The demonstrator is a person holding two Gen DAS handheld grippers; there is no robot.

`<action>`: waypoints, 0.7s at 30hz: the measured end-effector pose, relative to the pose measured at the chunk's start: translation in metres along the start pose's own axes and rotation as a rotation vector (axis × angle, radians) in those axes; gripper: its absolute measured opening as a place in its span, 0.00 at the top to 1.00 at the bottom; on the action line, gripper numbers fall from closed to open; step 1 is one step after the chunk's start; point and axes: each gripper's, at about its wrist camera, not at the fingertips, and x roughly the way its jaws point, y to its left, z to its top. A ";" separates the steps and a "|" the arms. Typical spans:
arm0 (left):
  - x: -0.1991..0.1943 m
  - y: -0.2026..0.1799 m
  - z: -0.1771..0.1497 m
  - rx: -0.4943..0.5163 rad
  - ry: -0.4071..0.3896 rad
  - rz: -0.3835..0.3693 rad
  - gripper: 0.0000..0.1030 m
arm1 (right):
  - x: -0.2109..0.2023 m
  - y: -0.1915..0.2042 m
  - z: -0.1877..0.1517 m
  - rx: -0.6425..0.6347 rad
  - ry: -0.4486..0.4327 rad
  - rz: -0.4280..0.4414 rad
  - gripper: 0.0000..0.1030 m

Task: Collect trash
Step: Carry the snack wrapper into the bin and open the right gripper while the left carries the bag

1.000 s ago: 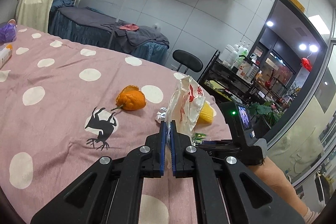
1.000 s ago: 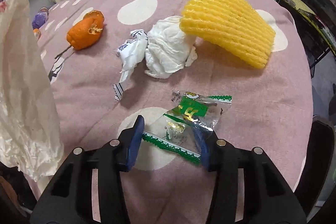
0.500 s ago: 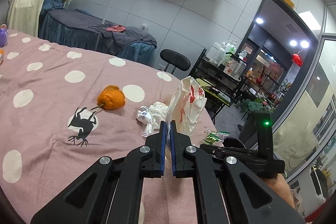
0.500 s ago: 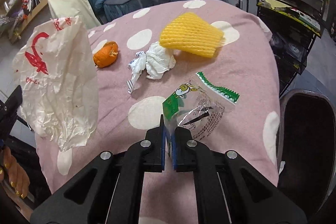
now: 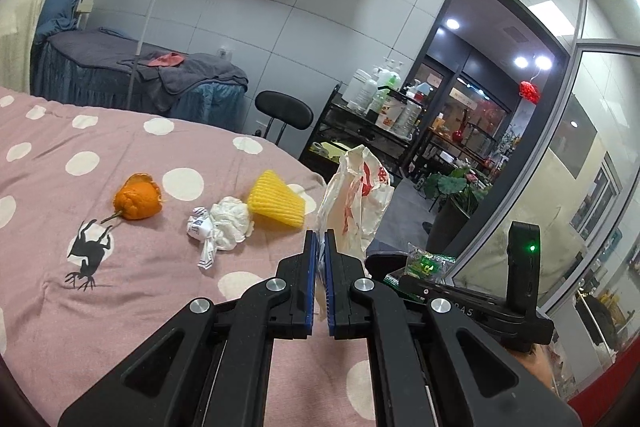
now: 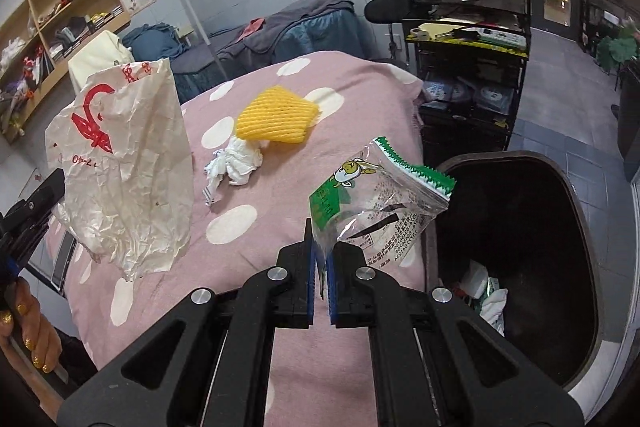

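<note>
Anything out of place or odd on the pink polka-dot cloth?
Only leftover trash: a torn orange peel, a crumpled white tissue and a yellow foam fruit net lie loose on the cloth. Nothing spilled.

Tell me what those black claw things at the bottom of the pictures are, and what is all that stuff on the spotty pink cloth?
Those claws are grabbers, and a person holds one in each hand. Each has a small camera looking along its two fingers, so one picture comes from each hand.

The left gripper is pinched shut on a crinkly white plastic bag with red print. The right gripper is pinched shut on a clear snack wrapper with green edges, lifted up beside a dark trash bin that already has some rubbish inside.

On the pink cloth with white dots lie an orange fruit peel, crumpled white tissue and a yellow foam net sleeve. The tissue touches the yellow sleeve; the peel lies apart.
</note>
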 end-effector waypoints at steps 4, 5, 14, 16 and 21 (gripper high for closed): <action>0.010 -0.019 0.001 0.035 0.016 -0.038 0.95 | -0.010 -0.026 -0.007 0.046 -0.015 -0.041 0.95; 0.012 -0.023 0.000 0.044 0.019 -0.047 0.95 | -0.010 -0.033 -0.009 0.057 -0.016 -0.054 0.95; 0.044 -0.064 -0.005 0.106 0.078 -0.128 0.95 | -0.008 -0.100 -0.034 0.194 0.009 -0.169 0.95; 0.050 -0.072 -0.007 0.119 0.091 -0.139 0.95 | -0.003 -0.113 -0.040 0.217 0.028 -0.192 0.95; 0.066 -0.085 -0.011 0.134 0.125 -0.166 0.95 | 0.018 -0.137 -0.058 0.249 0.080 -0.256 0.95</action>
